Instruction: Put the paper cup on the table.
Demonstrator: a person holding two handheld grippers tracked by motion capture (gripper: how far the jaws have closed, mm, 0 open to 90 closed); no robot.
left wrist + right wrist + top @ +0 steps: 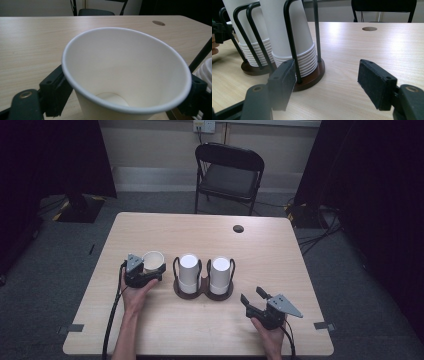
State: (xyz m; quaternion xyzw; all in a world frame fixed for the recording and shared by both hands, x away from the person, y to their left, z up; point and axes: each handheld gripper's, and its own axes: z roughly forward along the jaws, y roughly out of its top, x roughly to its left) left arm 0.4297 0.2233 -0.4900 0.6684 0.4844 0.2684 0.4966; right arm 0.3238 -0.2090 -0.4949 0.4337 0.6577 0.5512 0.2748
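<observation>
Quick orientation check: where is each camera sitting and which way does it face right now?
High view: above the near table edge, looking forward and down on the table; both forearms, left hand-held gripper and right hand-held gripper show.
Left gripper view: rides the left hand-held gripper, looking into the open paper cup standing between its jaws.
Right gripper view: rides the right hand-held gripper, jaws open and empty, facing the cup holder.
Shared: the table hole and folding chair appear in all three.
</observation>
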